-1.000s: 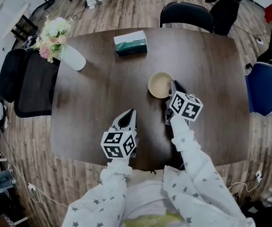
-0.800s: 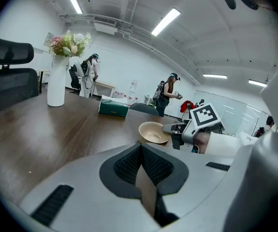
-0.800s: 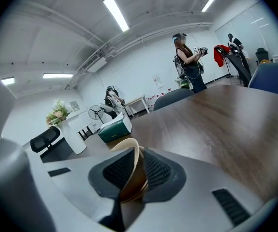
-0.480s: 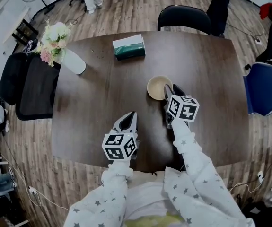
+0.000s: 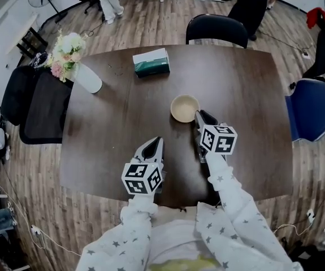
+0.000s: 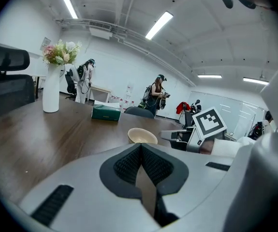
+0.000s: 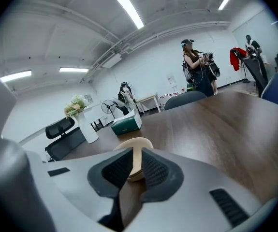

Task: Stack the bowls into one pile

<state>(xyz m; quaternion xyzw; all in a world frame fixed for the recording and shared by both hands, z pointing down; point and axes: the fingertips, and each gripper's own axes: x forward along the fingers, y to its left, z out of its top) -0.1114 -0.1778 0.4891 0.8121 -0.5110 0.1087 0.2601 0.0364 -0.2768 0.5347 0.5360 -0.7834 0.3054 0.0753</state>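
Desk point(image 5: 247, 95): dark wood, rounded corners, fills the middle of the head view.

Seating: a black chair point(image 5: 216, 30) stands at the desk's 12 o'clock edge. A blue chair point(image 5: 312, 109) stands at 3 o'clock, apart from the edge. A second black chair point(image 5: 35, 103) stands against the 9 o'clock edge.

One person point(image 5: 251, 1) stands on the wood floor past the 12 o'clock chair.

Vase point(image 5: 87, 79): white, holding pale flowers point(image 5: 66, 49), at the desk's 10 o'clock corner. The gripper views show it upright.

Box point(image 5: 151, 62): green with a white top, towards 11 o'clock, well apart from the vase.

Left claw point(image 5: 159, 140): held by a star-print sleeve point(image 5: 131, 230) near the 6 o'clock edge, pointing to 12 o'clock. In the left gripper view its pads meet at the tips, with nothing between them. It is well apart from the bowl.

Right claw point(image 5: 198, 116): it points to 11 o'clock, with its tips just beside the bowl's rim at the bowl's 4 o'clock side. The jaws are closing and stand at a narrow gap. The right gripper view shows the bowl through that gap, just ahead of the tips, and the pads do not press on it.

Bowl point(image 5: 185, 108): cream, upright, mouth up, on the desk just off centre towards 1 o'clock. Only one is visible on the desk. Whether others nest inside it cannot be told.
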